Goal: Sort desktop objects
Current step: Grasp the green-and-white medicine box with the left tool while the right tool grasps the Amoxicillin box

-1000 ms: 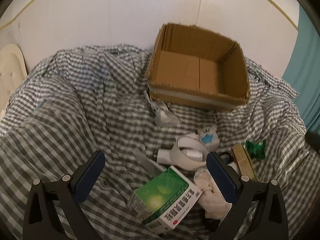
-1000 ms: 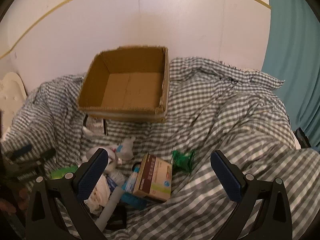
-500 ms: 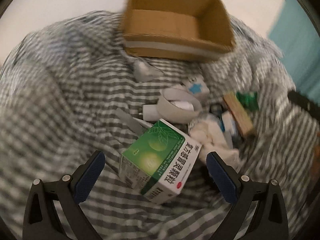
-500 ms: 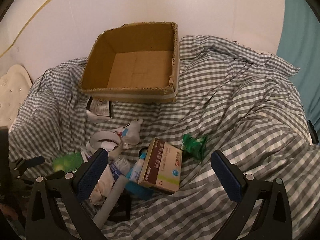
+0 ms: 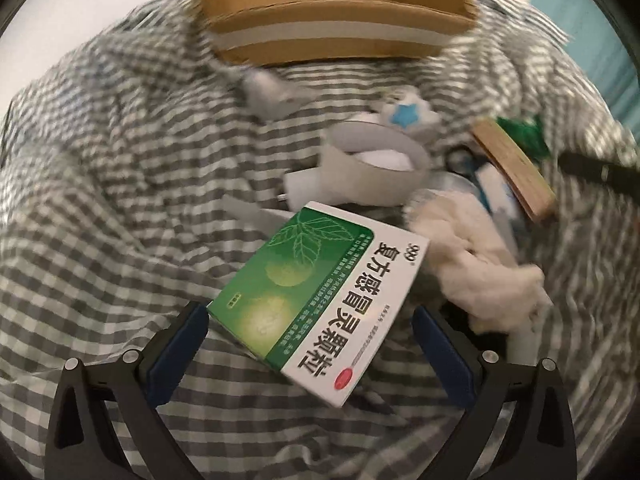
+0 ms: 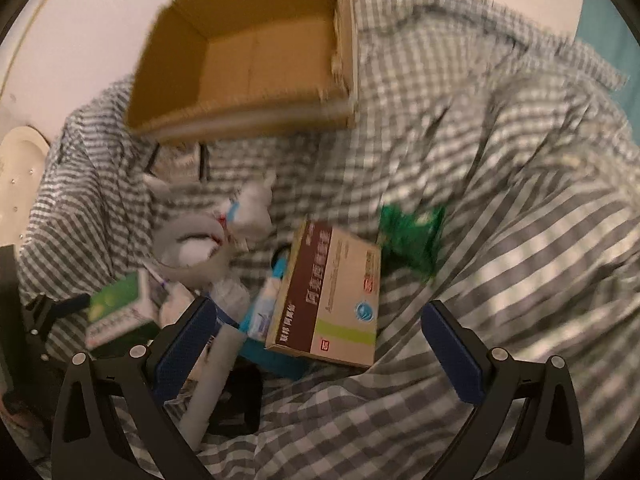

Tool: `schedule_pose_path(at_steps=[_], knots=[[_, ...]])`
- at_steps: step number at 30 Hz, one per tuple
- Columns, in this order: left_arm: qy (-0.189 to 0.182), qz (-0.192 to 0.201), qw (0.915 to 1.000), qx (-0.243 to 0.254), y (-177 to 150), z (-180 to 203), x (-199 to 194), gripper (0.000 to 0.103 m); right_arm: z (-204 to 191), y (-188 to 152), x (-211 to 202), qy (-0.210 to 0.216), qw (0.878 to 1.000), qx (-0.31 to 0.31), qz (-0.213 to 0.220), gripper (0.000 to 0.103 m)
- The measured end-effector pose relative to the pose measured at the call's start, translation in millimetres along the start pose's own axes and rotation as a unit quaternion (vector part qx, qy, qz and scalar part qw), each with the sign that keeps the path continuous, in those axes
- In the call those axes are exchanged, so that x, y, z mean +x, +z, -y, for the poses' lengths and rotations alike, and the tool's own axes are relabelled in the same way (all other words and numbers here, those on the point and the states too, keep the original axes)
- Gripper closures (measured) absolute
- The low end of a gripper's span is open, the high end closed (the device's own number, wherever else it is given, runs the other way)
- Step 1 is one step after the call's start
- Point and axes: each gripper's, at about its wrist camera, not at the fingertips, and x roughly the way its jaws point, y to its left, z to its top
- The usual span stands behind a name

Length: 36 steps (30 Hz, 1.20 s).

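Note:
A green-and-white medicine box (image 5: 320, 300) lies on the checked cloth, between the open fingers of my left gripper (image 5: 310, 314); its left corner sits close to the left pad (image 5: 180, 344). In the right wrist view, a brown medicine box (image 6: 332, 300) lies just ahead of my open right gripper (image 6: 318, 310), within the span of its fingers. The green box (image 6: 120, 308) and the left gripper (image 6: 52, 312) show at the left there. An open cardboard box (image 5: 340, 20) (image 6: 248, 60) stands at the back, nothing visible inside it.
The pile also holds a white tape roll (image 5: 372, 168), a white cloth (image 5: 480, 264), a toy with a blue star (image 5: 404, 114), a green wrapper (image 6: 412, 236), a blue tube (image 6: 264, 304) and a white stick (image 6: 216, 380). A rumpled checked cloth (image 6: 520, 240) covers everything.
Both grippers have moved forward and down toward the pile. The green box now sits between the left fingers and the brown box is nearer the right ones. Both stay open.

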Motion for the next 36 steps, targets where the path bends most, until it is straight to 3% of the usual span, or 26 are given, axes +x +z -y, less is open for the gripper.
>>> schedule_pose_path(at_steps=[7, 12, 15, 19, 20, 23, 27, 30, 32, 35, 36], knots=[[-0.010, -0.011, 0.9992, -0.036, 6.6, -14.9, 7.6, 0.000, 19.1, 2.6, 49.0, -0.001, 0.994, 0.095, -0.057, 0.000], [-0.006, -0.015, 0.9990, -0.041, 7.8, -18.5, 10.7, 0.000, 17.1, 5.0, 71.5, -0.019, 0.991, 0.099, -0.082, 0.000], [-0.006, 0.002, 0.9989, -0.046, 6.4, -18.4, 0.4, 0.000, 14.3, 6.0, 73.8, -0.018, 0.992, 0.097, -0.084, 0.000], [-0.051, 0.071, 0.9935, -0.073, 3.0, -27.5, -39.8, 0.000, 8.7, 5.1, 63.0, 0.005, 0.993, 0.092, -0.072, 0.020], [-0.064, 0.078, 0.9918, -0.079, 2.1, -30.6, -45.3, 0.000, 7.6, 4.6, 60.3, 0.008, 0.993, 0.091, -0.069, 0.020], [-0.073, 0.054, 0.9922, -0.085, 1.4, -33.0, -35.9, 0.000, 6.3, 2.7, 52.8, 0.031, 0.993, 0.096, -0.061, 0.020], [-0.076, 0.014, 0.9952, -0.060, 0.1, -17.0, -15.6, 0.000, -0.4, 2.0, 40.6, 0.032, 0.993, 0.101, -0.045, 0.021], [-0.094, 0.029, 0.9951, -0.007, -7.3, 6.5, -21.1, 0.000, -4.4, 4.2, 34.2, 0.032, 0.993, 0.106, -0.036, 0.021], [-0.066, 0.028, 0.9973, 0.017, -7.7, 17.2, -14.3, 0.000, -6.9, 5.8, 32.2, 0.034, 0.994, 0.104, -0.032, 0.021], [-0.005, -0.010, 0.9998, 0.013, -3.9, 16.0, 11.0, 0.000, -10.0, 7.7, 33.1, 0.035, 0.993, 0.109, -0.031, 0.021], [-0.001, -0.026, 0.9996, 0.009, -3.5, 13.6, 18.7, 0.000, -12.5, 7.8, 33.9, 0.034, 0.993, 0.107, -0.032, 0.021]])
